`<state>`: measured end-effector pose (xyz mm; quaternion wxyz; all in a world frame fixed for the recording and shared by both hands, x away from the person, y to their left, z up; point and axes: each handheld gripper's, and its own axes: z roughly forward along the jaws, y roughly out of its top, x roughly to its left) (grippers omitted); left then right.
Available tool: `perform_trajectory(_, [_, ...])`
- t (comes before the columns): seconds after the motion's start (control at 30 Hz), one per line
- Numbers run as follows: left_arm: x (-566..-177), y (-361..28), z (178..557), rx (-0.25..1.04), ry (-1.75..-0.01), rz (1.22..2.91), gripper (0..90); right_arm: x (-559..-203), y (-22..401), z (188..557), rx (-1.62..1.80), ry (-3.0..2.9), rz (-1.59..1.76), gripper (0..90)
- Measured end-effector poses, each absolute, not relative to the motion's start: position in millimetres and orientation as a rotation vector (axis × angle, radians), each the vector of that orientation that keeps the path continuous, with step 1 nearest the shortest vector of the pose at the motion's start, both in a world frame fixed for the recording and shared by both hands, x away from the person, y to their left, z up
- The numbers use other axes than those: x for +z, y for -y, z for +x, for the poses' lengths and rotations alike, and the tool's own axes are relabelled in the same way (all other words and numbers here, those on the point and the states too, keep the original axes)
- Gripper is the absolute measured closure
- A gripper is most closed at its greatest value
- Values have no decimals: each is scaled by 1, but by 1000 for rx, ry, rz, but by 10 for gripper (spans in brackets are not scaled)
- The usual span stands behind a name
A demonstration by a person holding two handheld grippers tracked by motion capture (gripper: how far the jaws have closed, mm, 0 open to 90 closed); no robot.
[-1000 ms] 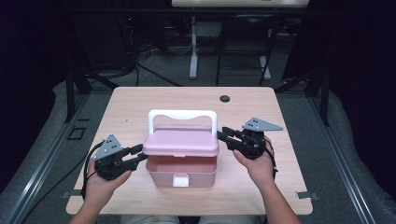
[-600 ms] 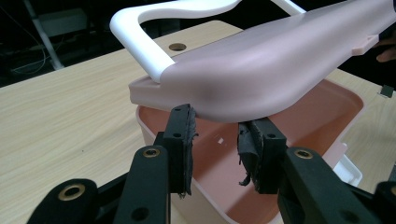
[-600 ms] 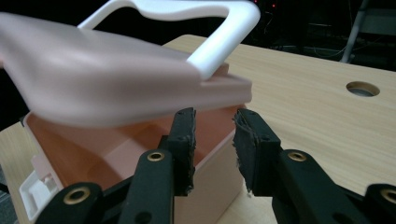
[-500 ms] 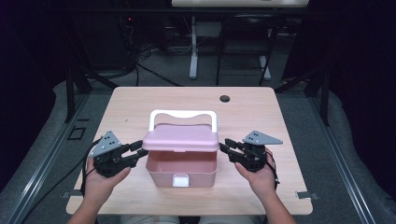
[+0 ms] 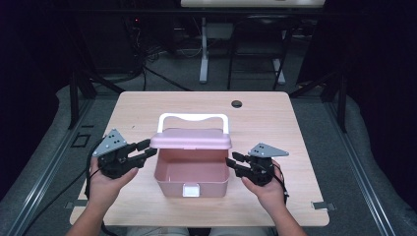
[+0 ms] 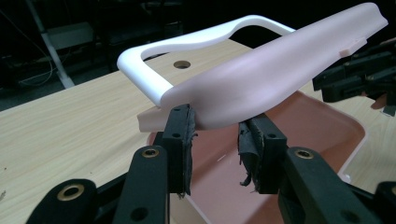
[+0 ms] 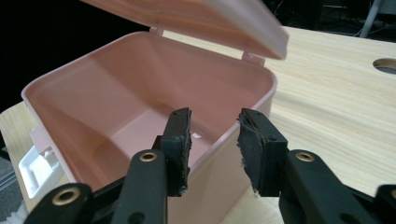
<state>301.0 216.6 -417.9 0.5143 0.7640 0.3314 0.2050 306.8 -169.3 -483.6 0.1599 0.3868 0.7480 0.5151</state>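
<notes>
Lowered beside the box (image 5: 192, 172) with jaws just widened astride its wall, the right hand-held gripper (image 5: 232, 162) grasps nothing, while the lid (image 5: 191, 140), pinched by the left hand-held gripper (image 5: 147, 148), could slip shut.

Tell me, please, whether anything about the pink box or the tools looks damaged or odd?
The black pad lining on both tools is frayed: ragged strips hang from the left tool's fingers and the right tool's fingers. The pink box looks intact and empty, its lid propped half open.

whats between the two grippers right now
The open pink box with its raised lid sits between the left gripper and the right gripper, as the high view shows; nothing else lies in that stretch.
</notes>
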Motion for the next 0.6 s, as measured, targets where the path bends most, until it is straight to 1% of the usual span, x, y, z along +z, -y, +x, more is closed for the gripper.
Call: perform_trajectory(0.6, [-406, -214, 321, 517, -805, 1800, 652, -495, 159, 306, 1426, -2167, 1099, 570])
